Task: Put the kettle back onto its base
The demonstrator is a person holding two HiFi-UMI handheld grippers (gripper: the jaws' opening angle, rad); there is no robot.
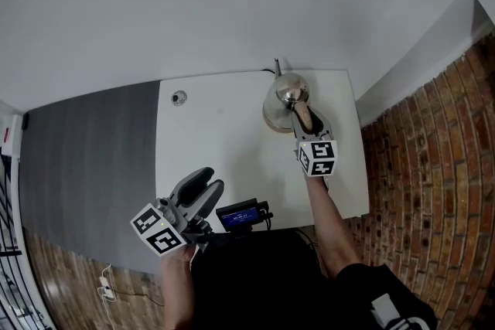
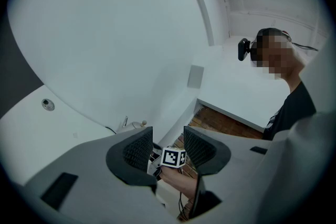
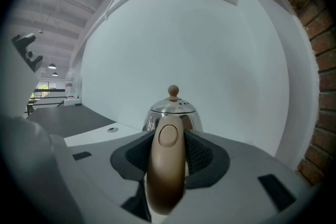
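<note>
Clearly the right hand-held gripper [image 3: 169, 152] is clenched on the tan handle [image 3: 167, 165] of the round polished steel kettle [image 1: 285, 98], keeping it upright at the far right of the white worktop [image 1: 224, 143]. Whether the kettle is fully seated is unclear. The left hand-held gripper [image 2: 164, 147] waits near, released and empty.

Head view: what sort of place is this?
Probably a bare indoor room, perhaps a studio or office corner: a white table against a plain white wall, brickwork beside it, and a steel kettle.
</note>
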